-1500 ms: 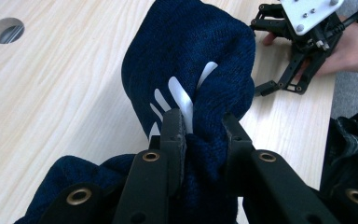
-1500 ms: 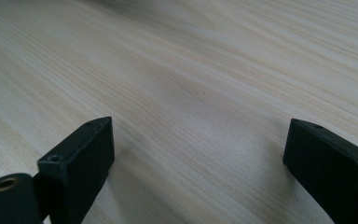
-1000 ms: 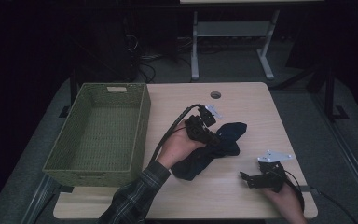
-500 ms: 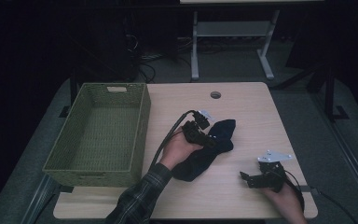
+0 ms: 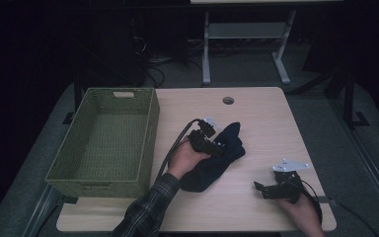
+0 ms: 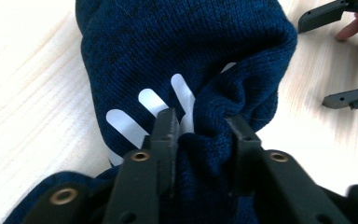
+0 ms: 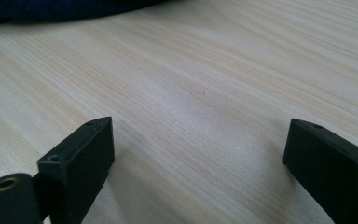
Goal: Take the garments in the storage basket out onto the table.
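Note:
A dark blue knit sock (image 5: 212, 168) with white stripes (image 6: 154, 100) lies crumpled on the wooden table (image 5: 256, 123), near its middle. My left gripper (image 5: 223, 147) rests on top of the sock. Its jaws have just been opening and stand apart, with a puffed fold of the sock (image 6: 205, 140) loose between them, my left gripper (image 6: 203, 126) seen close up. My right gripper (image 5: 262, 188) lies on the table by the front right edge, open and empty. In its own view my right gripper (image 7: 198, 135) spans bare wood, with the sock's edge (image 7: 51, 11) far off.
A green woven basket (image 5: 150, 133) stands on the left part of the table, with nothing in it. A round cable hole (image 5: 228, 100) is near the table's far edge. Beyond the table, the legs of a white frame (image 5: 206, 54) stand on the dark floor.
My left hand has come down and toward the front with the sock, which now lies lower on the table. The right gripper has stayed where it was.

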A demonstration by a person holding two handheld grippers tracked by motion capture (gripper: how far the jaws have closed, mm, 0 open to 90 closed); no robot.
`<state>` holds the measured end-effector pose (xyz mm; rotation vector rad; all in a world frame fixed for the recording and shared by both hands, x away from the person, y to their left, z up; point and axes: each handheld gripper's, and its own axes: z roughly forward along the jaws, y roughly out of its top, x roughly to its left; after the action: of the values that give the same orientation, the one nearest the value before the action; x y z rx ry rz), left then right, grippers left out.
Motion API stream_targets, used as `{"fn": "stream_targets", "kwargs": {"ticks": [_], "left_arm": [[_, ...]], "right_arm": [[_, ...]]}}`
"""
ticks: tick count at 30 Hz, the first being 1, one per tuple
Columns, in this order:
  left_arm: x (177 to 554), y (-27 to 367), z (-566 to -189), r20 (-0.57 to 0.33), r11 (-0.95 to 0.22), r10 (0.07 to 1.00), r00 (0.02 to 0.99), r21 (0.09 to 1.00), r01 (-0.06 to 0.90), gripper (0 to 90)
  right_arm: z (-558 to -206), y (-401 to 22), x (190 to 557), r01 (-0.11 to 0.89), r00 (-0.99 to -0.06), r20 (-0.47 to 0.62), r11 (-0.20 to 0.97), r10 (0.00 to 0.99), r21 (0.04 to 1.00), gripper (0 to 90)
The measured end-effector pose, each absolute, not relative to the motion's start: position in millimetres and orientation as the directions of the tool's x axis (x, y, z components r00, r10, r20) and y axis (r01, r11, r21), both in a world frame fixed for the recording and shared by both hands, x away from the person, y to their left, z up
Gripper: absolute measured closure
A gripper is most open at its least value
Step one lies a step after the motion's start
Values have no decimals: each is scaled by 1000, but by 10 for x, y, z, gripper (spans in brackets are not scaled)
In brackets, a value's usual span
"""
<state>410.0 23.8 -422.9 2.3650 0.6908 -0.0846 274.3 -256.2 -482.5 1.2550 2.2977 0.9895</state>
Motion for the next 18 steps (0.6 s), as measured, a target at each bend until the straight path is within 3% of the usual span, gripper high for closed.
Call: {"fn": "stream_targets", "kwargs": {"ticks": [4,11,18], "left_arm": [[4082,267,-4144,-187,-651,471,862,586,482,517],[4000,347,-3956,-127,-659,482,867,599,454,381],[3836,473,-3740,-100,-639,480,872,641,425,312]], "right_arm": [[-4825,-2563,2743,595,-552,30,369,833,714,83],[-4825,-2562,2743,596,-551,32,367,834,714,83],[-4825,-2563,2743,595,-552,30,369,833,714,83]]}}
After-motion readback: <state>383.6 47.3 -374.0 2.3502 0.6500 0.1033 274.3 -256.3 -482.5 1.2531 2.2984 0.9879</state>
